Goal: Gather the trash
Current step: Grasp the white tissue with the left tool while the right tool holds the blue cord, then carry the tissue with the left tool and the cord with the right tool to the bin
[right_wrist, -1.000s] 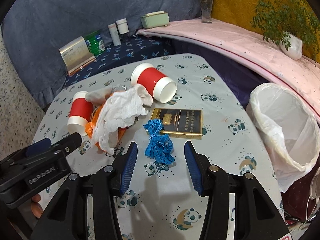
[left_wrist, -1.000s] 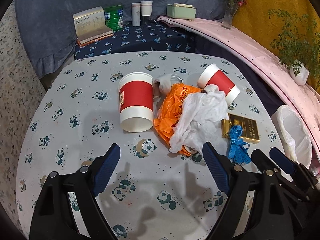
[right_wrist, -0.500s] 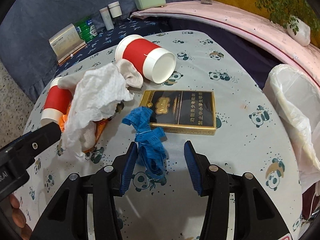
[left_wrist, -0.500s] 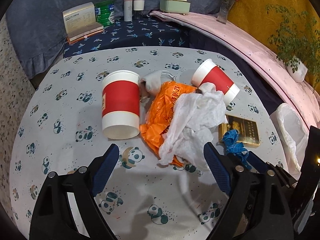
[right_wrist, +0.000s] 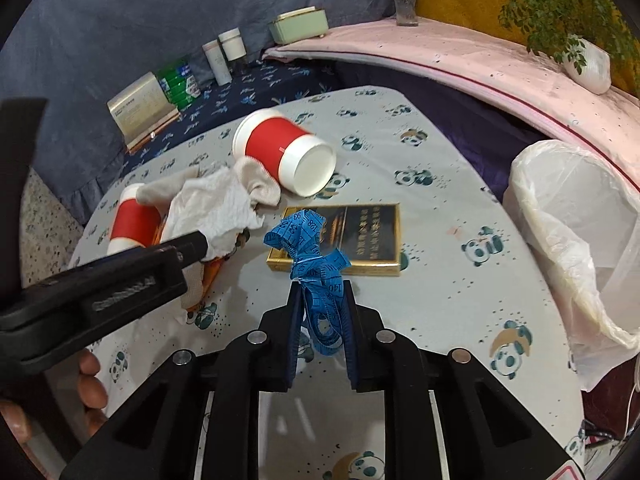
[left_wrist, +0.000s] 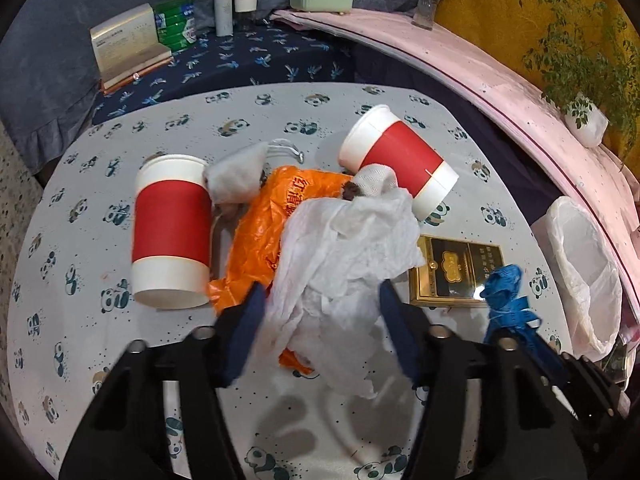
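Observation:
My right gripper (right_wrist: 320,288) is shut on a bunched blue tape measure (right_wrist: 310,248) and holds it above the table, in front of a gold-edged black box (right_wrist: 360,236). My left gripper (left_wrist: 322,296) has its jaws closing around crumpled white tissue (left_wrist: 344,248) that lies on an orange plastic bag (left_wrist: 264,224). Two red and white paper cups lie on their sides, one at the left (left_wrist: 172,232) and one at the back right (left_wrist: 396,160). A grey cloth (left_wrist: 236,180) lies between them. The tape measure also shows in the left wrist view (left_wrist: 506,292).
A bin lined with a white plastic bag (right_wrist: 576,232) stands at the table's right edge. The table has a panda-print cloth (right_wrist: 440,280). Behind it a dark blue surface holds a book (left_wrist: 124,46), green packs, bottles and a green box. A pink ledge carries a vase and a plant.
My right gripper has shut on the tape measure and lifted it off the table. My left gripper has moved forward to the tissue and its jaws have narrowed around it.

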Action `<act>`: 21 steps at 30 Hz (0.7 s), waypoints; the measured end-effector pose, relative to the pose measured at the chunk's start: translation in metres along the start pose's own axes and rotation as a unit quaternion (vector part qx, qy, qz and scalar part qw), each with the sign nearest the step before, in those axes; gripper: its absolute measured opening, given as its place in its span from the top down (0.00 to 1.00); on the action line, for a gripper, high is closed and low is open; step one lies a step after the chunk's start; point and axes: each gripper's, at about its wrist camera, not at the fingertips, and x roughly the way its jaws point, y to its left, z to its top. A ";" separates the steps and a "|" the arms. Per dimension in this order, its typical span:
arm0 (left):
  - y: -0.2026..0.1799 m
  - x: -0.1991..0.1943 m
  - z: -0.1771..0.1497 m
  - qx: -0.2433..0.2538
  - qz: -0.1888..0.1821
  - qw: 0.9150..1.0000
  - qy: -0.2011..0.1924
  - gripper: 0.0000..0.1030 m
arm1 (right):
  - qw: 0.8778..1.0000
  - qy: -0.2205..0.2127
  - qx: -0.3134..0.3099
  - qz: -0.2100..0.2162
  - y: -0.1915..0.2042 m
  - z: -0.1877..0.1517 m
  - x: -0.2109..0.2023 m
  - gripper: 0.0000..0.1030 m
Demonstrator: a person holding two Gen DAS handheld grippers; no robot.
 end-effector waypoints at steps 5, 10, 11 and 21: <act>-0.003 -0.001 -0.003 0.004 -0.002 1.000 0.002 0.81 | 1.000 -0.006 0.006 0.004 -0.004 0.003 -0.007 0.83; -0.010 -0.016 -0.008 0.007 -0.013 1.000 -0.003 0.90 | 1.000 -0.014 0.010 0.007 -0.006 0.003 -0.018 0.83; -0.011 -0.019 -0.009 0.009 -0.014 1.000 -0.005 0.91 | 1.000 -0.016 0.010 0.008 -0.006 0.003 -0.021 0.83; -0.037 -0.067 -0.021 0.025 -0.038 0.998 -0.035 0.92 | 0.998 -0.052 0.019 0.011 -0.014 0.001 -0.059 0.83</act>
